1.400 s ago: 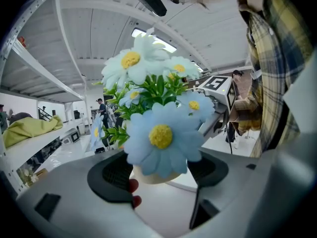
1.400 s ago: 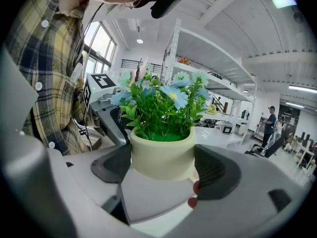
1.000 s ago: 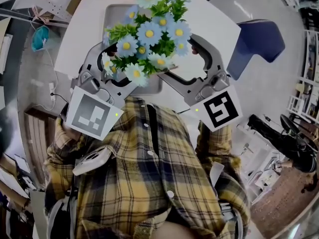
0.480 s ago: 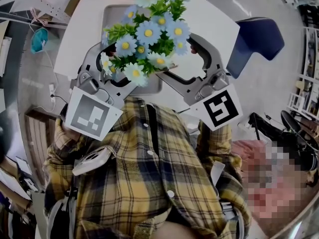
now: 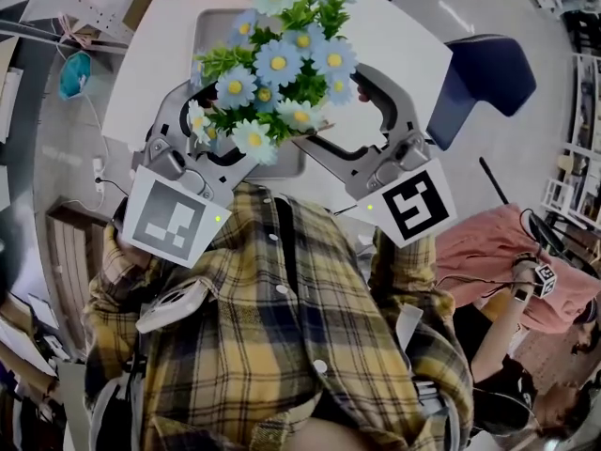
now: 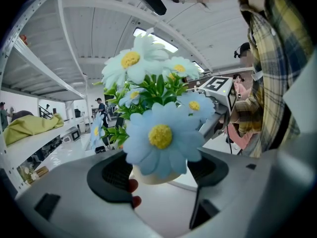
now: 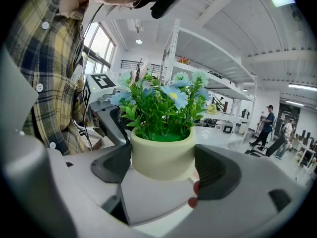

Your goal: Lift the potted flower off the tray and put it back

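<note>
Holding the pot [image 7: 161,155] up near our chest, both tongs on it. Left tongs [image 6: 159,173] pinch it from one side, with the pads against the cream wall, though a big blue bloom covers part of the contact in the left gripper view. Right tongs [image 7: 164,168] pinch it from the opposite side. The right gripper view shows the pot upright between the dark pads, foliage above the rim.

The two-sided grip makes sense, we judge. The pot is round and smooth and the flowers [image 5: 277,64] spread wide on top, so opposing clamps stop it rolling or tipping. Both grips sit on the pot wall below the leaves, so nothing gets crushed.

In the head view the flowers hide the pot and the tips of both tongs, just off our plaid shirt [image 5: 282,318]. The pot is in the air, off the tray [image 5: 211,28], which lies below and beyond it on the white worktop [image 5: 399,40].

We judge the lift done and the put-back left. The next move calls for a level descent with both tongs in step, and the pot bottom flat on the tray before either lets go. Risks are an uneven release tilting the pot, or a landing on the tray rim.

A blue chair [image 5: 488,73] stands past the worktop's corner. Another person in pink [image 5: 498,247] is off to the right.
</note>
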`<state>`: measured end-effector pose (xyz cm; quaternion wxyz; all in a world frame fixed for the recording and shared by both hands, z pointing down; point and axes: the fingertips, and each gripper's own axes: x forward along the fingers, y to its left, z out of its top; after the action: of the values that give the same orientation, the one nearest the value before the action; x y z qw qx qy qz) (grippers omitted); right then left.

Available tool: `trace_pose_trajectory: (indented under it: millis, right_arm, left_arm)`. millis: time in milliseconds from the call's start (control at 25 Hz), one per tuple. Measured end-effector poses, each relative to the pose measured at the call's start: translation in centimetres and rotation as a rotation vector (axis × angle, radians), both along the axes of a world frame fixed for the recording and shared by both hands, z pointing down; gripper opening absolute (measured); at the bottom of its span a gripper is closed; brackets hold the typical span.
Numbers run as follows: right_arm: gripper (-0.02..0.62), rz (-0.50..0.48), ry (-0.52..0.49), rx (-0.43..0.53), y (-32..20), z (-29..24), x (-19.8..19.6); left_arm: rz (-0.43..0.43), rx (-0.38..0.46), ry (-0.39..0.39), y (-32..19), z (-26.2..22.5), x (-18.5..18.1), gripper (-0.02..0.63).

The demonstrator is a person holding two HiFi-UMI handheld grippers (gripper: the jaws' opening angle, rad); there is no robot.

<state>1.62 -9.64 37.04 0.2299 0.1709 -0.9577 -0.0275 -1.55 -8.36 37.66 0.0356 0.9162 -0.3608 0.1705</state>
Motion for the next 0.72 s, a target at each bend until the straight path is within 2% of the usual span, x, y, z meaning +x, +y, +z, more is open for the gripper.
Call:
trace_pose_trajectory:
  millis: [600,720]
  right_arm:
    - [0.376,-0.067,-0.029,-0.035,-0.2,0.3,-0.1]
    - [0.376,-0.078,-0.033,-0.049,0.0,0.3,-0.2]
  left_arm:
    - [-0.067,-0.032,-0.018,0.1,0.2,0.0,0.332]
    - [-0.056,-0.057,-0.058,1.4,1.6,-0.4,0.333]
